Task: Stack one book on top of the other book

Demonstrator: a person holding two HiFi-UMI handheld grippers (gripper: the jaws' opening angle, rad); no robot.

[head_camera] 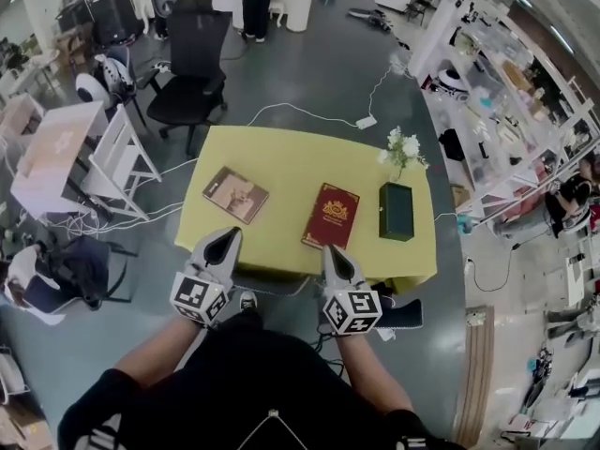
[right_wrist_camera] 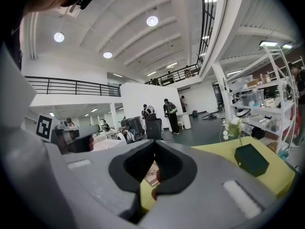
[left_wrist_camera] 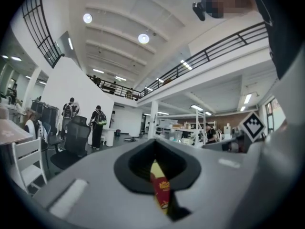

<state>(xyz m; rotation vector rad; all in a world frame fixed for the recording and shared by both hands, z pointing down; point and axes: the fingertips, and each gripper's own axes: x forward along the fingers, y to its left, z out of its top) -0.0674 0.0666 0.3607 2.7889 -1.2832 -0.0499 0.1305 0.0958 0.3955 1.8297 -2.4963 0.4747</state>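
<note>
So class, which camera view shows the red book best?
The head view: the red book lies wholly visible on the yellow table. The left gripper view shows only a sliver of it; the right gripper view, barely a red edge.

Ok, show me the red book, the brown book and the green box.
red book [head_camera: 330, 216], head view, middle of its cover.
brown book [head_camera: 235, 195], head view, middle of its cover.
green box [head_camera: 396, 211], head view, middle of its top.
</note>
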